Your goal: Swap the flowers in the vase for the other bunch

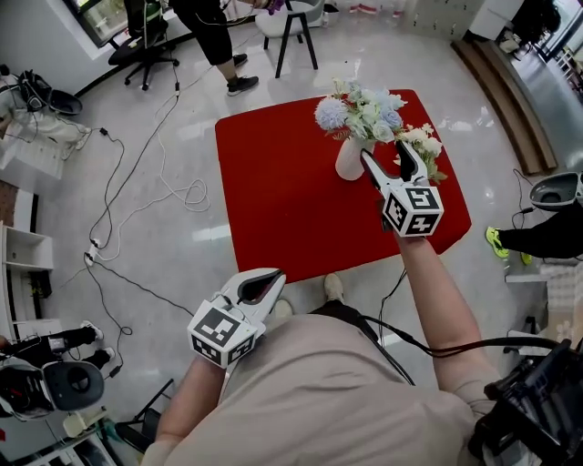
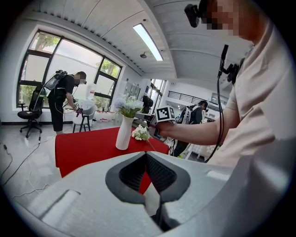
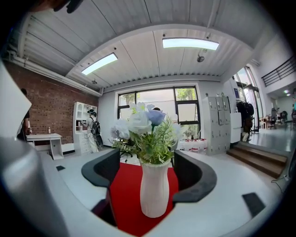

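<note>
While the left gripper [image 1: 271,276] hangs low beside the person's body, off the near edge of the table, the right gripper [image 1: 382,149] reaches out over the square table covered in red cloth [image 1: 282,191]. The left gripper's two grey jaws meet at their tips with nothing between them. The right gripper's jaws stand wide apart on either side of the slim white ceramic vase [image 1: 349,162]. Its own view shows red cloth in the gap between the vase and the left-hand jaw, and neither pad presses on it.

The vase stands upright near the far right part of the table. It holds a bouquet of pale blue and white artificial flowers with green leaves [image 1: 360,114]. The other bunch, small cream-white blossoms on thin stems [image 1: 424,143], lies on the cloth just to the right of the vase, close by the right gripper's outer jaw.

Beyond the table, a person in black clothes [image 1: 214,36] stands next to a white stool with black legs [image 1: 291,23], and thin white cables [image 1: 155,182] trail across the grey floor.
</note>
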